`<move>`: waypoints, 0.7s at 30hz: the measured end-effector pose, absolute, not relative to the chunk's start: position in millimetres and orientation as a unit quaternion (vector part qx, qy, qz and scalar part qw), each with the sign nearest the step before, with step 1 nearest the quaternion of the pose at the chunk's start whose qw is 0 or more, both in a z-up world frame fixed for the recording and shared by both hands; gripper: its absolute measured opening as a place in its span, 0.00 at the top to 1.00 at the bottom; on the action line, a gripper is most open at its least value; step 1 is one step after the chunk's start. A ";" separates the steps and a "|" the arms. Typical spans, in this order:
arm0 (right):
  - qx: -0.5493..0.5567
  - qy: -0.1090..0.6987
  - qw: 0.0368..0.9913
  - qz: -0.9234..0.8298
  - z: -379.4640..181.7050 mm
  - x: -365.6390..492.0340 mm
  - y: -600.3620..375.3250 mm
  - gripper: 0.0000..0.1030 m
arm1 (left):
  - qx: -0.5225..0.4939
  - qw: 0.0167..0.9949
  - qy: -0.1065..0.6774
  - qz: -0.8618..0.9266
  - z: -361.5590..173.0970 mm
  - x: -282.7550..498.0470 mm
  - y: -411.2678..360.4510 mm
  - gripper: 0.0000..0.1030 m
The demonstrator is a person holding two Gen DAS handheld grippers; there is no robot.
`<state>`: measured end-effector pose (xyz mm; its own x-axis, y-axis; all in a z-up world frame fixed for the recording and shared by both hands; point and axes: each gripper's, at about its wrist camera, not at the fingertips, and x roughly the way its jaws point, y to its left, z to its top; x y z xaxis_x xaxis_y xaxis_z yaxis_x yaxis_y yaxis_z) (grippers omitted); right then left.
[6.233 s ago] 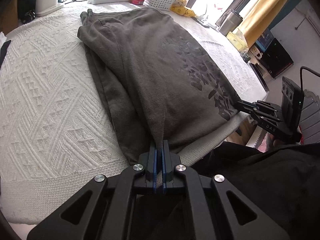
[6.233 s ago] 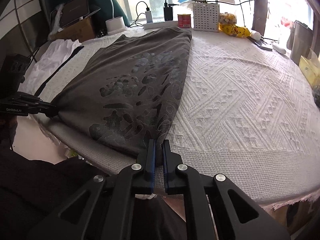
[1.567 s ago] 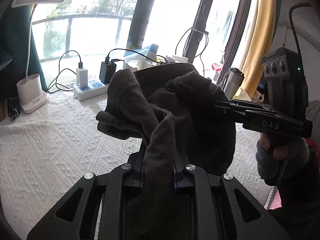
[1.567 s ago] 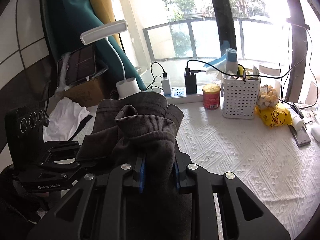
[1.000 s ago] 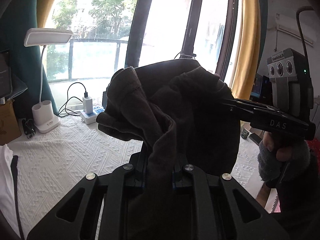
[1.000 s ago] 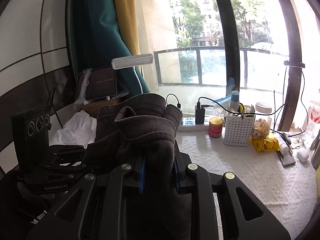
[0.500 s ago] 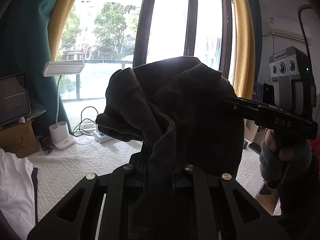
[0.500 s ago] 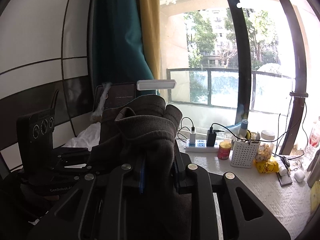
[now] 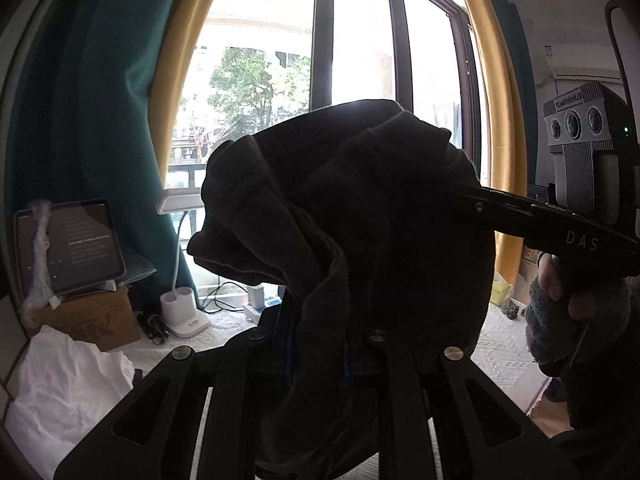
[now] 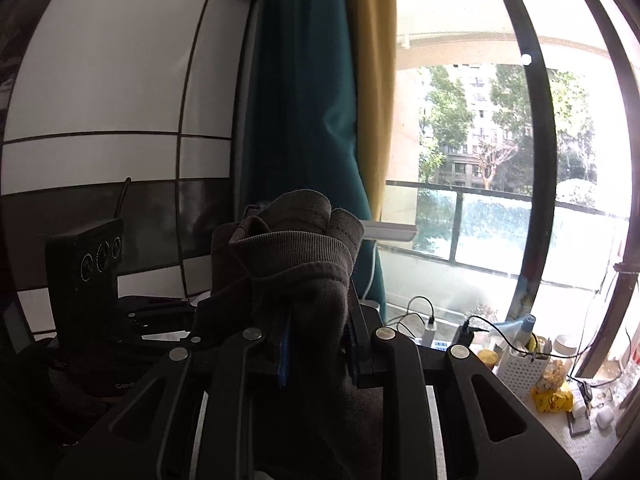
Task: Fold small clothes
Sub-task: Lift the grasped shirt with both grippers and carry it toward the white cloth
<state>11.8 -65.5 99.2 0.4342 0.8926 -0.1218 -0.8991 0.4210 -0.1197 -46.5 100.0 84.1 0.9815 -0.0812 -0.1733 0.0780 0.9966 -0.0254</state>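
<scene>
left wrist view: the left gripper [image 9: 316, 354] is closed tight on a thick bunch of the dark shirt [image 9: 360, 220]. the cloth fills the gap between its two fingers and hides most of the blue pads. the shirt is up in the air, high above the table [image 9: 504, 354] with the white bumpy cloth. it stands up in a big dark lump in front of the window [image 9: 352, 40]. the gripper points almost level, out at the window. on the right side of the picture is the right gripper [image 9: 464, 192]. its thin black tips go into the far edge of the same shirt and pinch it there. a hand [image 9: 576, 304] in a grey fingerless glove holds its handle from below. white letters on its side say "das". the grey box on top has small writing that is too blurry to read. a white lamp [image 9: 182, 272], a cardboard box [image 9: 92, 316] and a white garment [image 9: 68, 376] sit at the left.

right wrist view: the right gripper [image 10: 318, 350] is also closed on the dark shirt [image 10: 296, 268]. a fat roll with a ribbed edge pokes up between its fingers and touches both blue pads. it points nearly level at the window too. at the left, the left gripper [image 10: 188, 316] is held beside it, with its tips in the same cloth. low on its body you can read "gen", and the rest is hidden. a white basket [image 10: 520, 364] and a yellow bag [image 10: 554, 398] sit on the table at the lower right.
</scene>
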 end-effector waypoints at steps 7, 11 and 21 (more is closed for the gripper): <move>-0.090 -0.005 0.809 0.581 111.4 -20.1 -20.0 0.78 | 0.004 0.998 0.064 0.019 95.6 -79.3 134.6 0.85; -0.084 -0.009 0.790 0.607 113.9 -36.9 1.8 0.78 | 0.020 0.996 0.064 0.057 98.4 -98.3 152.1 0.85; -0.080 0.013 0.763 0.642 102.6 -69.0 45.7 0.78 | 0.040 0.988 0.110 0.105 84.5 -114.7 171.7 0.86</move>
<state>-69.0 45.7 102.6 0.1761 0.9766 -0.1235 -0.9809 0.1635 -0.1054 -114.7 171.7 84.5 0.9537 0.2172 -0.2080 -0.1995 0.9745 0.1029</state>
